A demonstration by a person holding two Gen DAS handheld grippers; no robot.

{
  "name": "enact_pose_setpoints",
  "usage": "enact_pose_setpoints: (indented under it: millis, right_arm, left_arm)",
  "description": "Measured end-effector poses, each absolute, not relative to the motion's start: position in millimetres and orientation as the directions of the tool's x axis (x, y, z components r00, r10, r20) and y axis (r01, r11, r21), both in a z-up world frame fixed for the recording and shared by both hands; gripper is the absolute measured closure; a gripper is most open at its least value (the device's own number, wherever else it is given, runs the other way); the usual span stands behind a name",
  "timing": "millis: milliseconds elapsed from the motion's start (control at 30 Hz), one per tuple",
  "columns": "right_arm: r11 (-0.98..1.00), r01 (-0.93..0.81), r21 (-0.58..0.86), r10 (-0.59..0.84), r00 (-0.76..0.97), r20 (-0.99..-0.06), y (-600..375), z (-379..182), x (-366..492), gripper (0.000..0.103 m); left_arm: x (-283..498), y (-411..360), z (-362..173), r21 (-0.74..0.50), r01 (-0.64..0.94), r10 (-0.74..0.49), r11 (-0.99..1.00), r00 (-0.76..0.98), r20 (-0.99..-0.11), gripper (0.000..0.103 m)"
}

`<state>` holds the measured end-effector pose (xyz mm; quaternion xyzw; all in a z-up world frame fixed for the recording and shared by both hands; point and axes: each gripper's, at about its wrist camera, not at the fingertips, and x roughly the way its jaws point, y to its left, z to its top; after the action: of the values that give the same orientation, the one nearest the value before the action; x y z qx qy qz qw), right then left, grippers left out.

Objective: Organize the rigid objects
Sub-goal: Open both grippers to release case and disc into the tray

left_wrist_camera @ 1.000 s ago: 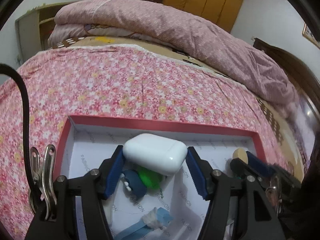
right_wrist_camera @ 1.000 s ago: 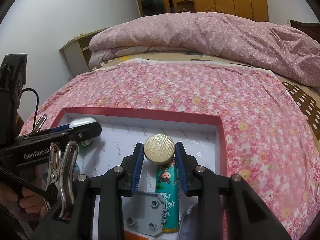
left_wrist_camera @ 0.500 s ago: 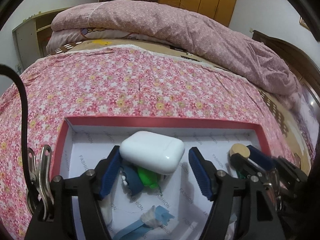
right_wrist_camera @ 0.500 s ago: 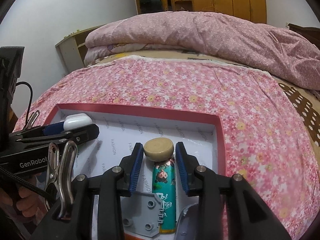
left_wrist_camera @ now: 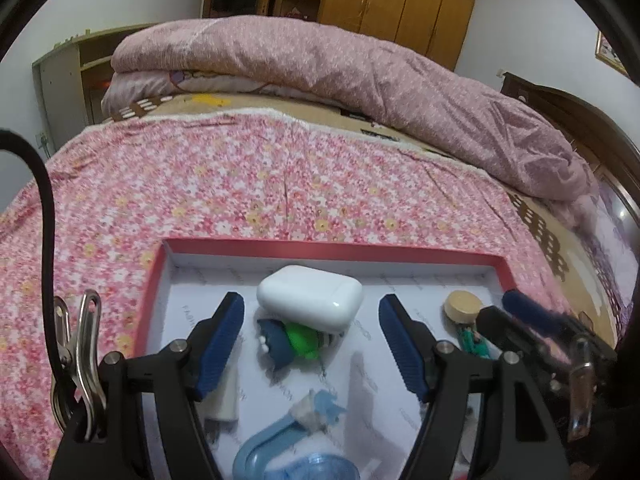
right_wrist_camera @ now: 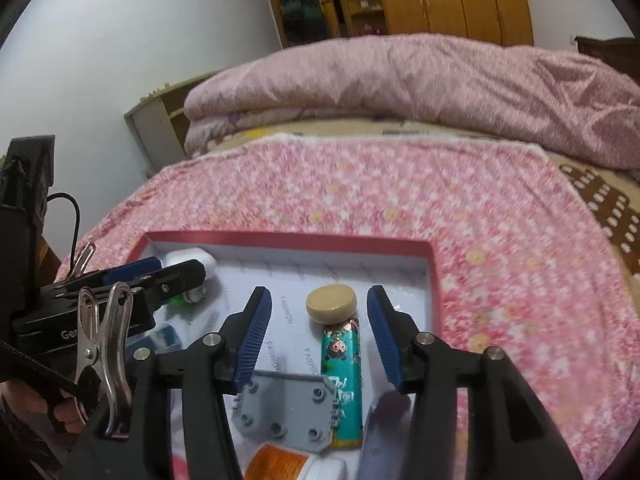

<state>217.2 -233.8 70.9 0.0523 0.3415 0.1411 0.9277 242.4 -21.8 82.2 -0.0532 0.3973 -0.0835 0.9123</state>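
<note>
A red-rimmed box (left_wrist_camera: 332, 247) with a white floor lies on the flowered bedspread. In the left wrist view my left gripper (left_wrist_camera: 312, 336) is open, its blue pads either side of a white earbud case (left_wrist_camera: 310, 296) that rests on a blue-and-green toy (left_wrist_camera: 292, 340). In the right wrist view my right gripper (right_wrist_camera: 318, 336) is open around a round tan disc (right_wrist_camera: 331, 303) lying at the top of a teal cartoon tube (right_wrist_camera: 343, 376). The box rim (right_wrist_camera: 288, 238) shows there too.
A grey plastic plate (right_wrist_camera: 286, 412), an orange item (right_wrist_camera: 276, 462) and a light blue curved piece (left_wrist_camera: 280, 448) also lie in the box. A rolled pink quilt (left_wrist_camera: 340, 68) lies across the far side of the bed. Wooden wardrobes (left_wrist_camera: 400, 4) stand behind.
Both grippers opened: the left let go of the white case, the right let go of the tan disc. Both pulled back slightly and the objects now rest in the box.
</note>
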Motion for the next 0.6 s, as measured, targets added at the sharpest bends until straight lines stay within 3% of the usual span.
enact_pose_setpoints:
  millis: [600]
  right_arm:
    - [0.962, -0.208, 0.177, 0.273, 0.737, -0.618, -241.4, 83.5, 111.3, 0.049]
  left_arm:
    - [139.3, -3.8, 100.8, -0.159, 0.127, -0.202, 0.979, 0.688, -0.697, 0.029]
